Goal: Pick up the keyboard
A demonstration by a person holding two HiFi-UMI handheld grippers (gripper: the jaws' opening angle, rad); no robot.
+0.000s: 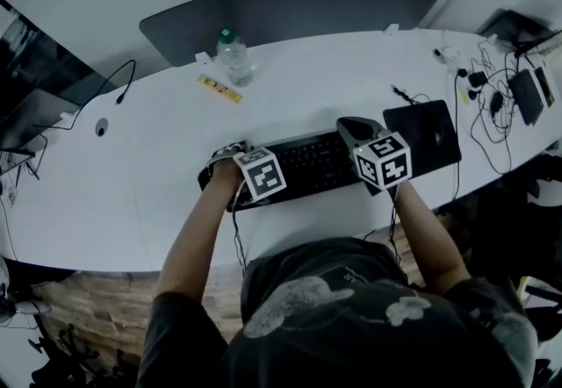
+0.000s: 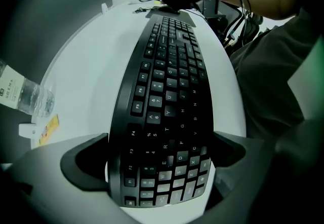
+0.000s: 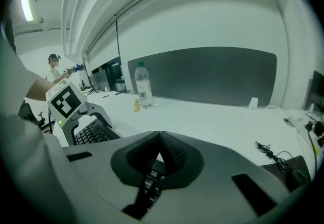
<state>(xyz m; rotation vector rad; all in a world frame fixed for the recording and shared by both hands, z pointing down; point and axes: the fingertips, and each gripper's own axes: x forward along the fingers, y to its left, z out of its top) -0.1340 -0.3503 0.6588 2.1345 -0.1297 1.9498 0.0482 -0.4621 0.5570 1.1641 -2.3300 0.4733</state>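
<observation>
A black keyboard [image 1: 309, 164] lies on the white table [image 1: 158, 158] in front of the person. My left gripper [image 1: 230, 158] points straight down over its left end. In the left gripper view its jaws stand wide apart on either side of the keyboard [image 2: 167, 96], and slivers of white table show between the pads [image 2: 81, 159] and the keyboard's edges. My right gripper [image 1: 356, 128] hangs over the keyboard's right end, tilted downward. Its jaws [image 3: 161, 137] are shut with nothing between them, and a few keys [image 3: 148, 183] show just beneath.
A water bottle [image 1: 234, 57] and a yellow packet [image 1: 219, 89] sit behind the keyboard to the left. To the right of it lies a black flat device [image 1: 428, 136], with tangled cables and chargers [image 1: 492, 97] beyond. A grey divider panel [image 1: 290, 9] lines the table's far edge.
</observation>
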